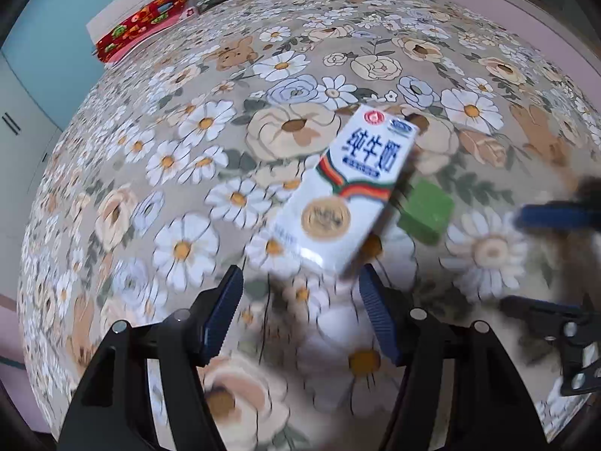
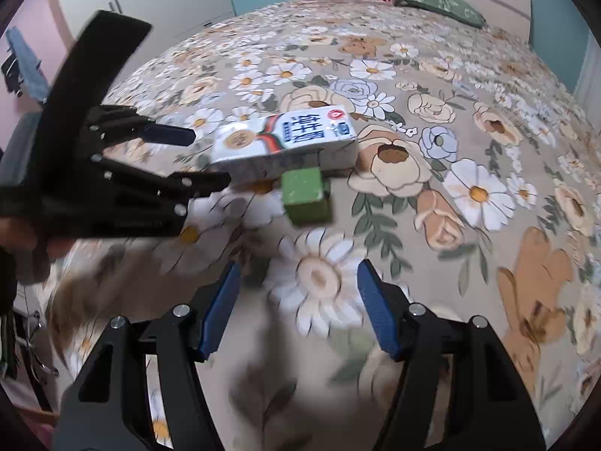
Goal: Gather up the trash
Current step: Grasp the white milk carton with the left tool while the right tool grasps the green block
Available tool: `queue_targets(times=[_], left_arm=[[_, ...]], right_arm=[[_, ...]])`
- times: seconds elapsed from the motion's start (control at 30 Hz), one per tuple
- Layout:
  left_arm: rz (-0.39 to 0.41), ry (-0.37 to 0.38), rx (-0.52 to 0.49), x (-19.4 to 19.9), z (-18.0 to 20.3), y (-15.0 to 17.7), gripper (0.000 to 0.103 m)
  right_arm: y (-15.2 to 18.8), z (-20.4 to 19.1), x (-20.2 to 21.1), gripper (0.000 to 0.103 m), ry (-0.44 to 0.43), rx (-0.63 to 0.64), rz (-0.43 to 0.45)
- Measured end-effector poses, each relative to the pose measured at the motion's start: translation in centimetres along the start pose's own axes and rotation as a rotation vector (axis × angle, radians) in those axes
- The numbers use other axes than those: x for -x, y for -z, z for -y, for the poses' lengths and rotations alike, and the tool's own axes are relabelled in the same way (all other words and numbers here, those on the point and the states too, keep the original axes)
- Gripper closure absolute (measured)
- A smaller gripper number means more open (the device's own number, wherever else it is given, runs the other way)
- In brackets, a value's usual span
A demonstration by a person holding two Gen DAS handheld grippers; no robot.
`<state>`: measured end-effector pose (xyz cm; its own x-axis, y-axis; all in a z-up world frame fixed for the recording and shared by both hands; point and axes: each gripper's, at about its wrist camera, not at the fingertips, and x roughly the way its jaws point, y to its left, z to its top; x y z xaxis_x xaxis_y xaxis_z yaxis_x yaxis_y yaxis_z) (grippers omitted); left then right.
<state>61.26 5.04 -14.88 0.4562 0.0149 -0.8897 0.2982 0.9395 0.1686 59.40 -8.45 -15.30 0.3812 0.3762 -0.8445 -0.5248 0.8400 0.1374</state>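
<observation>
Both the left gripper (image 1: 298, 293) and the right gripper (image 2: 298, 289) have fingers spread wide, holding nothing; the milk carton (image 1: 347, 184) and green block (image 1: 426, 212) lie on the bed (image 1: 188, 131).

In the right wrist view, the bed (image 2: 469, 120) lies bare from 12 to 5 o'clock. The milk carton (image 2: 285, 143) and the green block (image 2: 306, 195) touching it block 12 o'clock; the left gripper (image 2: 199, 158) crowds 10 o'clock.

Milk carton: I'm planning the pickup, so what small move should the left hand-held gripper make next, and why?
Probably ease the left hand-held gripper forward to straddle the carton. Its jaws are open and empty, and the carton's near end lies just ahead on the bedspread.
</observation>
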Motion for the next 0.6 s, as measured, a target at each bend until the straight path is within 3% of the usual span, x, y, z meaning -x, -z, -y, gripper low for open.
queue_targets(times=[0.3, 0.37, 0.43, 0.5, 0.6], left_arm=[[-0.007, 0.015, -0.028, -3.3, 0.5, -2.4, 0.038], [-0.005, -0.015, -0.037, -3.7, 0.5, -2.8, 0.04], [-0.016, 0.022, -0.013, -4.1, 0.1, -3.4, 0.049], [-0.021, 0.036, -0.002, -4.2, 0.2, -3.7, 0.064], [-0.004, 0.014, -0.023, -3.8, 1.4, -3.6, 0.078]], right_arm=[[-3.4, 1.0, -5.0, 0.038, 0.024, -0.025, -0.015], [-4.0, 0.9, -5.6, 0.043, 0.037, -0.018, -0.016], [-4.3, 0.9, -5.9, 0.051, 0.034, -0.023, -0.011], [-4.5, 0.8, -6.2, 0.071, 0.008, -0.027, -0.013], [-4.4, 0.6, -6.0, 0.071, 0.01, -0.035, -0.013]])
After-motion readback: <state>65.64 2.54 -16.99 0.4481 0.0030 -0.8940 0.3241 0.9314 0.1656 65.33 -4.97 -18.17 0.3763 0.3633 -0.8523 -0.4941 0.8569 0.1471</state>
